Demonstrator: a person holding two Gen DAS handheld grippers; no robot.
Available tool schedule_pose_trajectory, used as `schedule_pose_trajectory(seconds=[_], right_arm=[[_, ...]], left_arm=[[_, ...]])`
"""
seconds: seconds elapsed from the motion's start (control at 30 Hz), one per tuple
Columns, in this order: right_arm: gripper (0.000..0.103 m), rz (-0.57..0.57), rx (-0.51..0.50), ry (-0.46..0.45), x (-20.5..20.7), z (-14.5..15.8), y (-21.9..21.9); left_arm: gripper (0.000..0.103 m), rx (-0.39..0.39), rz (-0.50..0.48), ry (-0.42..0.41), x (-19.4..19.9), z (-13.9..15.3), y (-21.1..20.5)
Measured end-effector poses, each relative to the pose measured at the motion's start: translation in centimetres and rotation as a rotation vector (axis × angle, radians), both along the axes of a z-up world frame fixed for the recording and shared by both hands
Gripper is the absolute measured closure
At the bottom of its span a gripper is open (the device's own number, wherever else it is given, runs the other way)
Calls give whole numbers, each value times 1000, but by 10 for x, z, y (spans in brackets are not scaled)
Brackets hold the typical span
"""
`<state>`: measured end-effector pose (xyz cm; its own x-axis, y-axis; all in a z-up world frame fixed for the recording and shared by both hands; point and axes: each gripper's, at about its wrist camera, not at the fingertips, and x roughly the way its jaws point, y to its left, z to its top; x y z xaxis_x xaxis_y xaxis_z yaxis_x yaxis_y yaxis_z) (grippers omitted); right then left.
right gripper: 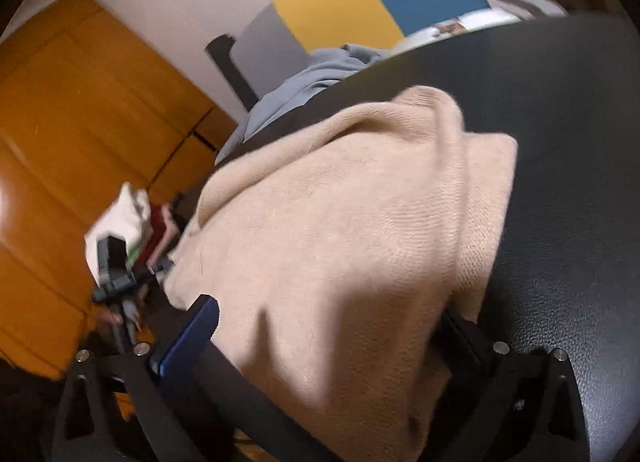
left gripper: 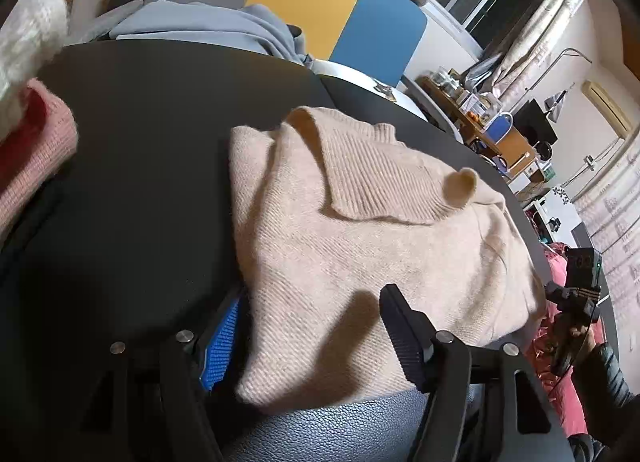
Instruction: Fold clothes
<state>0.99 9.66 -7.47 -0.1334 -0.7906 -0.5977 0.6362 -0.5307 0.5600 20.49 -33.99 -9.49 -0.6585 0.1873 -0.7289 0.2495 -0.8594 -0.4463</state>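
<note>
**Beige sweater folded on the black table, both grippers spread around its near edges**

Left gripper (left gripper: 316, 346): jaws apart, blue-padded finger (left gripper: 222, 346) on one side, black ribbed finger (left gripper: 404, 334) on the other. The near corner of the beige sweater (left gripper: 360, 238) lies between them. The black finger stands clear above the knit; contact on the blue side cannot be told, since the cloth hides that pad's face. No grip visible.

Right gripper (right gripper: 328, 338): jaws very wide. Blue finger (right gripper: 188, 338) just beside the sweater's (right gripper: 340, 229) edge; the opposite finger is mostly hidden under the cloth. The sweater's near edge lies between the jaws, loose, not pinched. View is somewhat blurred.

Sweater: a compact folded bundle on the black table (left gripper: 160, 141), ribbed hem or collar panel (left gripper: 384, 177) turned over on top. It lies toward the table's near edge, and one side reaches the rim.

Further out: a grey-blue garment (left gripper: 224, 25) heaped at the table's far edge; a pink knit (left gripper: 36, 149) at another edge. Behind these, a chair back (left gripper: 320, 1) in grey, yellow and blue panels. The left wrist view shows the other gripper's body (left gripper: 576, 294) beyond the table rim, a hand around its handle.
</note>
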Motion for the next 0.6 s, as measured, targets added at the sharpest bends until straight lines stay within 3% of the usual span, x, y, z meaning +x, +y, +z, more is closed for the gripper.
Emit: schedule_pose_trajectory(seconds=[0.1, 0.13, 0.17, 0.2, 0.23, 0.37, 0.5, 0.6], right_arm=[[1, 7, 22, -34, 0, -3, -14], [14, -11, 44, -36, -1, -1, -13], [26, -35, 78, -21, -1, 1, -13], [55, -54, 118, -4, -2, 3, -13], [78, -64, 151, 5, -3, 2, -14], [86, -77, 197, 10, -5, 3, -15], [92, -59, 166, 63, -3, 38, -19], [92, -28, 89, 91, 11, 71, -5]], left_arm=[[51, 35, -11, 6, -3, 3, -5], [55, 48, -19, 9, -4, 3, -6], [66, 61, -21, 6, -7, 3, -8], [82, 79, -15, -2, -11, 1, -11], [85, 99, -7, -12, -13, -1, -16], [91, 172, 5, 0, -20, 7, -30], [96, 264, -74, 184, -3, 56, -37], [100, 268, -99, 247, 26, 71, -38]])
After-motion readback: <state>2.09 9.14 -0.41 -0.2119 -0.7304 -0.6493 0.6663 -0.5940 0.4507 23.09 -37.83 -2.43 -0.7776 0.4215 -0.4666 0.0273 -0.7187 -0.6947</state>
